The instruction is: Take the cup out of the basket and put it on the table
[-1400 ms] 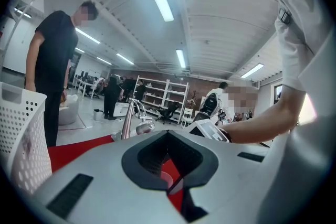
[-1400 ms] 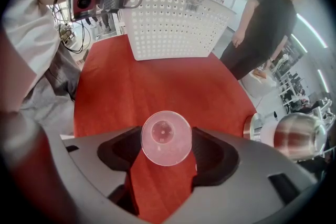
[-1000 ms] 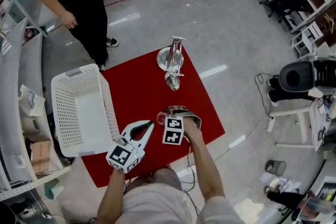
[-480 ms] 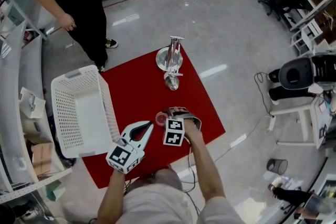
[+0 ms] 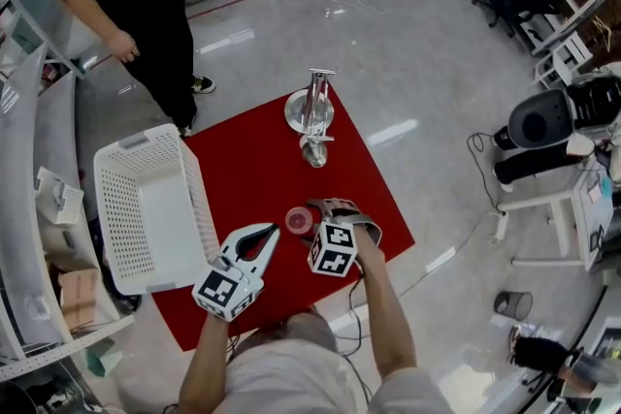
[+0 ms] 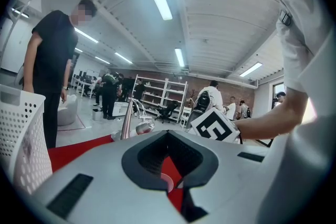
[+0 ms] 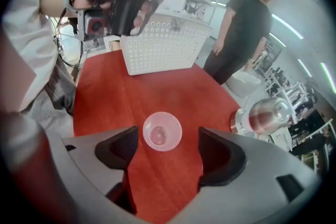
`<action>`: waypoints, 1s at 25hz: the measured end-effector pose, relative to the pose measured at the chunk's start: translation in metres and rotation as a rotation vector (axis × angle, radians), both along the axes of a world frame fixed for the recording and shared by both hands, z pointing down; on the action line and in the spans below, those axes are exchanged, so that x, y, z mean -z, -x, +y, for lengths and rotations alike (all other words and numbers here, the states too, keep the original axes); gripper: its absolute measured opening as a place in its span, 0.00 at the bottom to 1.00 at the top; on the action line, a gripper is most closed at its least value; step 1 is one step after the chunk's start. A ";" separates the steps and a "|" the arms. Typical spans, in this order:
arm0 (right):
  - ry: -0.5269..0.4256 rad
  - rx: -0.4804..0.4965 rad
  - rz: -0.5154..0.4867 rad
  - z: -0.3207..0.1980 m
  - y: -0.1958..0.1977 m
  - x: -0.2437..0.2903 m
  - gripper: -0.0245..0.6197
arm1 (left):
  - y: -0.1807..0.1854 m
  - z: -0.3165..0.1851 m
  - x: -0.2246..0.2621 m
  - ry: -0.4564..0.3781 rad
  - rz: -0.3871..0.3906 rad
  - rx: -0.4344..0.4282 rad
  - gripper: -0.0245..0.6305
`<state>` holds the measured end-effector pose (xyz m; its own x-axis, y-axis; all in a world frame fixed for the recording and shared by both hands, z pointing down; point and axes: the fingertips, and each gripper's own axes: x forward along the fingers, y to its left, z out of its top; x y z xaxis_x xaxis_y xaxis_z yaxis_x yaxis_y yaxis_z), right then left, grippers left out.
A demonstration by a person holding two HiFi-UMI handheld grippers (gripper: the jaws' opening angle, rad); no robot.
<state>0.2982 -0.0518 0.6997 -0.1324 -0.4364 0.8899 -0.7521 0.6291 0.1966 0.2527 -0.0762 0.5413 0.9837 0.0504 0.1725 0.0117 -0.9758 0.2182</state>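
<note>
Cup of small clear plastic on the cloth, right jaws off it

The cup stands upright, mouth up, on the red-covered tabletop. It is well outside the white perforated plastic basket (in which nothing shows).

Seen along the right gripper, the cup sits in the gap between the two jaws, a little beyond their tips. Red cloth shows on either side of it, so neither pad touches. Those jaws have just been opening and stand wide, holding nothing.

In the head view the cup lies just left of that gripper, between it and the left gripper. The left jaws are closed tip to tip, empty, and point roughly toward the cup. The right hand is the nearer one.

By my reading the placing is done. What remains is drawing the right jaws away along the cup's upright axis, since a sideways drift could tip so light a thing.
</note>
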 end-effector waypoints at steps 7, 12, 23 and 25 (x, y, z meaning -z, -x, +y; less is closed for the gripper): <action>-0.231 -0.125 -0.131 0.001 0.001 0.078 0.56 | 0.005 -0.002 0.018 -0.030 0.018 -0.011 0.05; -0.429 -0.210 -0.263 0.006 0.014 0.134 0.42 | 0.013 0.002 0.043 -0.052 0.070 -0.016 0.05; -0.695 -0.354 -0.534 0.029 0.045 0.202 0.10 | 0.038 0.024 0.078 -0.062 0.104 -0.033 0.05; -0.723 -0.381 -0.580 0.033 0.050 0.206 0.07 | 0.042 0.028 0.080 -0.059 0.106 -0.034 0.05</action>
<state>0.2483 -0.0187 0.4936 -0.2009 -0.9506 0.2366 -0.9793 0.2009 -0.0244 0.2106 -0.0484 0.4617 0.9945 0.0764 0.0716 0.0645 -0.9856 0.1562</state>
